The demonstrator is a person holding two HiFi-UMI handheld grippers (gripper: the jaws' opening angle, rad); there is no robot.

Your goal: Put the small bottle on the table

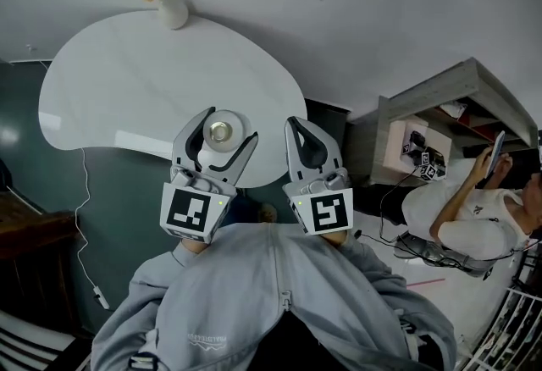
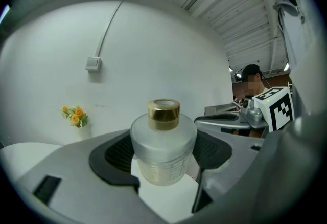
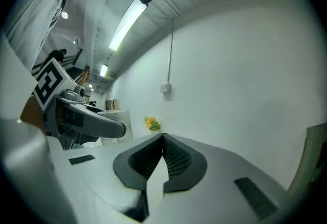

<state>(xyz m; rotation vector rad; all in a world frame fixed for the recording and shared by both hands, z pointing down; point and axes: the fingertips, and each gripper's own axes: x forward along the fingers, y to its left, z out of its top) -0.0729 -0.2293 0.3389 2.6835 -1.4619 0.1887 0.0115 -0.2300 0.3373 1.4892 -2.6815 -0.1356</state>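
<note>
Nearly placed, not yet let go.
Left gripper (image 1: 227,128) clamped on the small frosted bottle with gold cap (image 2: 163,146), held upright over the near edge of the white oval table (image 1: 127,81); contact with the top not discernible, so lowering and release judged outstanding. Right gripper (image 3: 162,138) pressed together, empty. Vase of yellow flowers (image 1: 172,9) at the far rim; dark teal floor (image 1: 127,191) below; shelf unit (image 1: 440,115) and seated person (image 1: 474,208) rightward.

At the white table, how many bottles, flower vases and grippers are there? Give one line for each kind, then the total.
small bottle: 1
flower vase: 1
grippers: 2 (left gripper, right gripper)
Total: 4
</note>
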